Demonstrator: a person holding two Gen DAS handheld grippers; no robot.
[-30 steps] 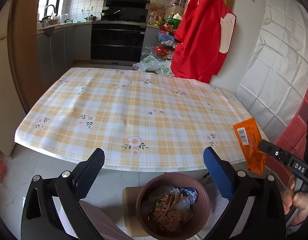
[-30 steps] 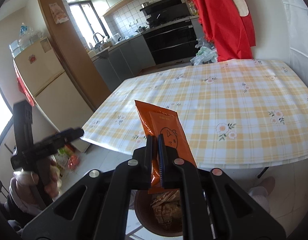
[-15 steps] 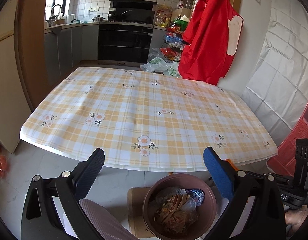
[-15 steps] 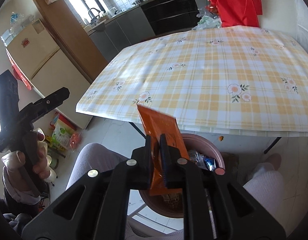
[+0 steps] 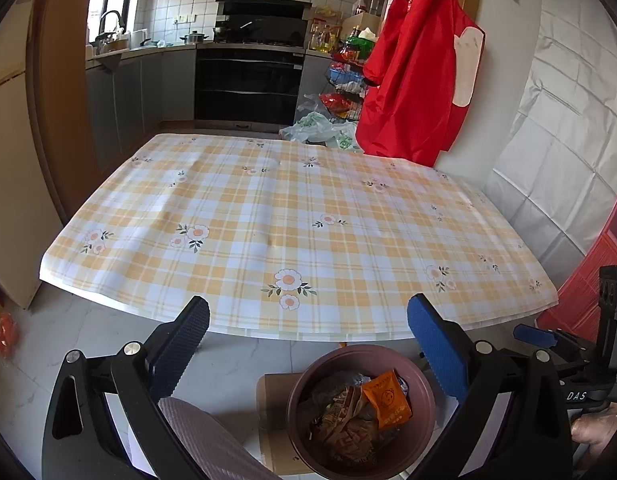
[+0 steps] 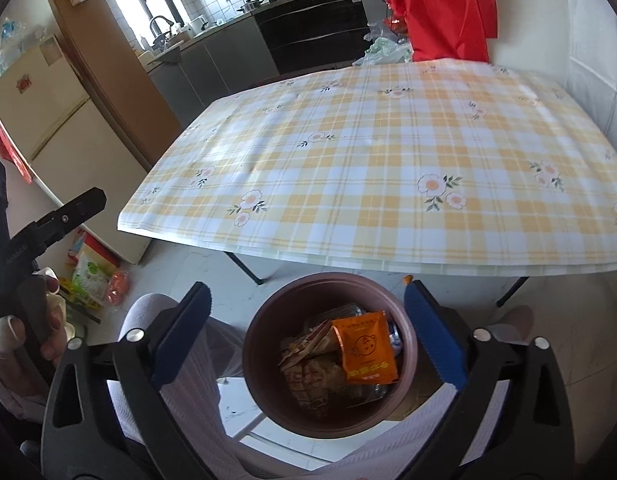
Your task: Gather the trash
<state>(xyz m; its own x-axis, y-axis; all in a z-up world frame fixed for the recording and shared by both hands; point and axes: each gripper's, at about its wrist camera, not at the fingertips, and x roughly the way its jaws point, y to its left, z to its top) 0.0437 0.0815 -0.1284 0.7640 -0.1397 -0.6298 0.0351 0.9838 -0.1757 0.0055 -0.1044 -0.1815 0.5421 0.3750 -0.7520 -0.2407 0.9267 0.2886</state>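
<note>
An orange snack wrapper (image 6: 364,348) lies on top of other trash inside a round brown bin (image 6: 264,332) on the floor in front of the table. It also shows in the left wrist view (image 5: 386,400), in the same bin (image 5: 304,388). My right gripper (image 6: 306,332) is open and empty, held above the bin. My left gripper (image 5: 308,344) is open and empty, held near the table's front edge above the bin. The left gripper also shows at the left edge of the right wrist view (image 6: 80,206).
The table (image 5: 292,216) carries a yellow plaid floral cloth. A flat cardboard piece (image 5: 272,420) lies under the bin. A red garment (image 5: 420,76) hangs at the back right. Bags and packets (image 6: 96,276) sit on the floor at left. The person's knees are beside the bin.
My right gripper has opened and let go of the orange wrapper, which has dropped into the bin. The left gripper has stayed open.
</note>
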